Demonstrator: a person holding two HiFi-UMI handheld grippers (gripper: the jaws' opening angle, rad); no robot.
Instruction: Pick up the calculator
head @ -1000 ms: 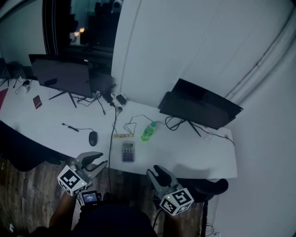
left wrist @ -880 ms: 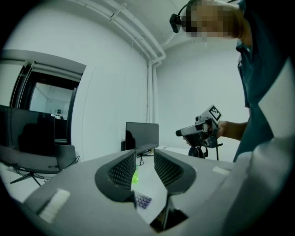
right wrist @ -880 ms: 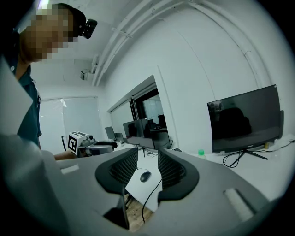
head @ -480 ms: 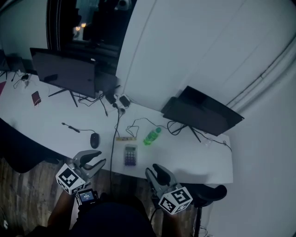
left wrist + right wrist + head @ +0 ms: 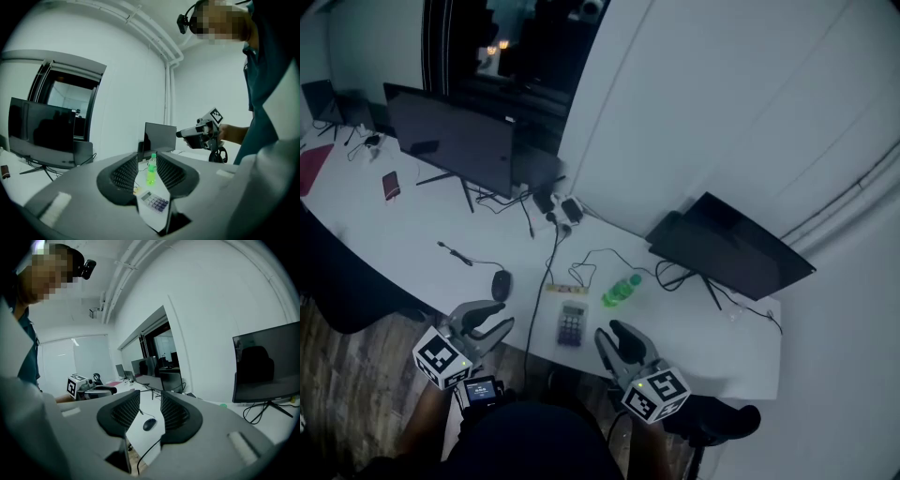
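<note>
One grey rectangular calculator (image 5: pixel 572 325) lay at the white tabletop's (image 5: pixel 403 230) near edge; the left gripper (image 5: pixel 497 318) and right gripper (image 5: pixel 607 335) held their empty jaws apart.

Office: long white desk (image 5: pixel 403 230), two dark monitors (image 5: pixel 459 141), computer mouse (image 5: pixel 501 284)

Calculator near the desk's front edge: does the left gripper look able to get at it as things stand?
Probably yes. The calculator lies uncovered at the desk's front edge, the left gripper just short of it, jaws apart and empty. A cable runs between them; the green bottle lies beyond.
</note>
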